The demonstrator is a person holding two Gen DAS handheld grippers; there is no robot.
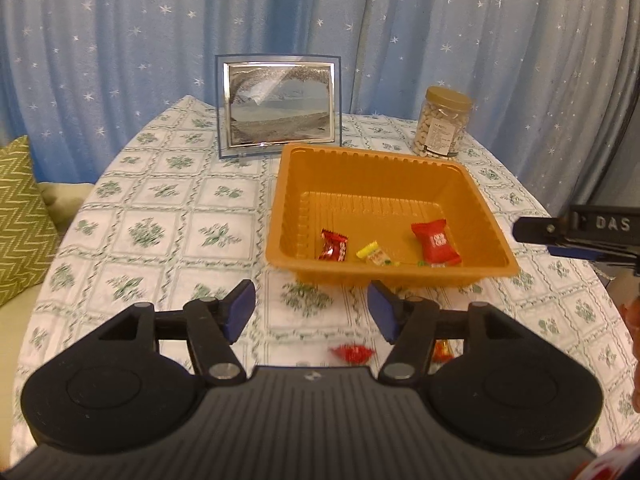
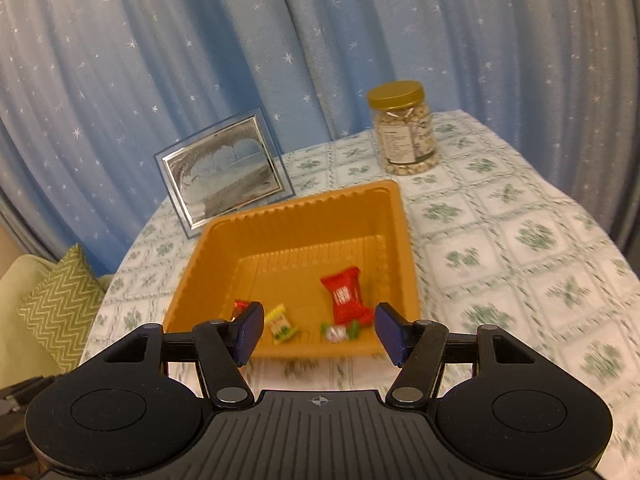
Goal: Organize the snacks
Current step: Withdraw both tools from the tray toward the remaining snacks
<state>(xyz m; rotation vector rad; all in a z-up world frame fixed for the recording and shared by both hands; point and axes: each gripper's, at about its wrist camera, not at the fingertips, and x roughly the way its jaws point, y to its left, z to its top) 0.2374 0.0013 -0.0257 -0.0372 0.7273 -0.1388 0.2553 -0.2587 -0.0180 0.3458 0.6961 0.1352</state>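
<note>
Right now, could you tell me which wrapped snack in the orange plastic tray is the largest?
The big red square packet with white lettering, at the right; the small red and yellow candies are much smaller.

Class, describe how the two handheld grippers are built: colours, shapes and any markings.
Both the left gripper and right gripper have matte black ribbed bodies, two round black housings, black linkage arms with silver pivot pins, and blue pads on the fingers. A small crosshair mark sits centrally. White letters "DAS" show on the right gripper's side in the left view.

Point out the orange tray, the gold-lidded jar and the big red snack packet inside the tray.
orange tray (image 1: 372,168), left wrist view, on its far wall.
gold-lidded jar (image 2: 406,136), right wrist view, on its label.
big red snack packet (image 1: 436,242), left wrist view, on the wrapper's middle.
</note>
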